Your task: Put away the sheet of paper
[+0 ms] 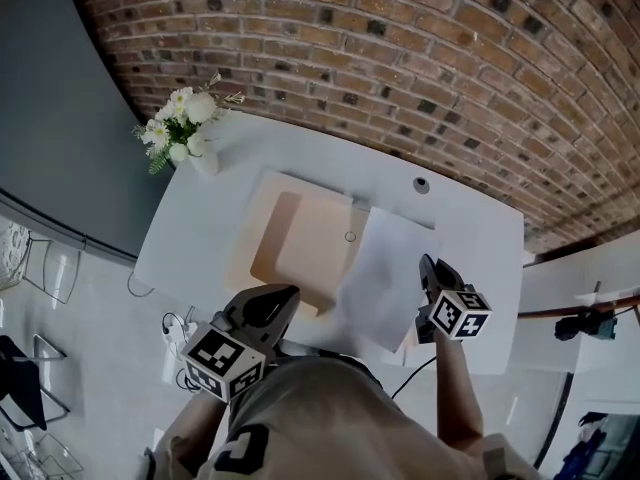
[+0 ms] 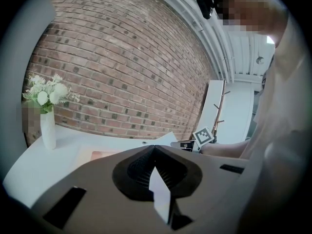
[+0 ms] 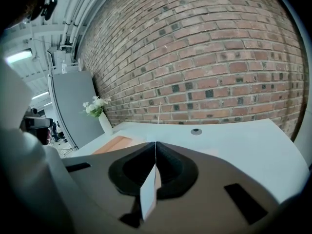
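Observation:
A white sheet of paper (image 1: 385, 278) hangs tilted over the right half of the white table (image 1: 470, 228). My right gripper (image 1: 427, 266) is shut on its right edge. In the right gripper view the sheet (image 3: 158, 112) shows only as a thin upright line ahead of the closed jaws (image 3: 155, 143). A beige folder (image 1: 300, 243) lies open on the table just left of the sheet. My left gripper (image 1: 287, 295) sits at the folder's near edge, its jaws closed (image 2: 155, 146) on a thin pale strip that looks like that edge.
A white vase of flowers (image 1: 190, 128) stands at the table's far left corner. A round cable hole (image 1: 421, 184) sits near the brick wall at the back. A grey panel stands to the left, and cables lie on the floor below the table.

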Demonstrator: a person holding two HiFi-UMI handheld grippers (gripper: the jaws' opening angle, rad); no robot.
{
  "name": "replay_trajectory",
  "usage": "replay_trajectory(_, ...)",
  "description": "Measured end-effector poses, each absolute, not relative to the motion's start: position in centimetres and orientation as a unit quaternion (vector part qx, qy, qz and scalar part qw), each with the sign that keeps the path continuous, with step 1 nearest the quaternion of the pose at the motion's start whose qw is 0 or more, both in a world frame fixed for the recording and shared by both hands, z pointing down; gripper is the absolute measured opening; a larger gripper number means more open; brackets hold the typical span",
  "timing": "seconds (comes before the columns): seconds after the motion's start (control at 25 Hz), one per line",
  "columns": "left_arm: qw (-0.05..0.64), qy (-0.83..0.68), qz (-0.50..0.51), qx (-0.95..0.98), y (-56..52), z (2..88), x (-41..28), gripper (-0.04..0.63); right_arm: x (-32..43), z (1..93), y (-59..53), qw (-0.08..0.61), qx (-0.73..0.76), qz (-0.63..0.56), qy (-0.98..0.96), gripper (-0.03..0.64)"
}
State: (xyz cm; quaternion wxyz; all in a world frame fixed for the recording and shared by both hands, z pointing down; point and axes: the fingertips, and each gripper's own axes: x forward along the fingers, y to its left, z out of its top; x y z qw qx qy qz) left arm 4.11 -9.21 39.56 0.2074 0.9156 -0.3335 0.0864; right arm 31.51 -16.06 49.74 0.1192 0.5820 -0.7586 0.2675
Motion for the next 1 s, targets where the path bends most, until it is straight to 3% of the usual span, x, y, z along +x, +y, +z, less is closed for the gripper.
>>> replay_trajectory(1.0,0.206,-0.393,0.091,0.891,-10.3,39.7,-0.2,0.014,29.3,55.2,-19.3,0.084,0.569,0.375,-0.727,0.023)
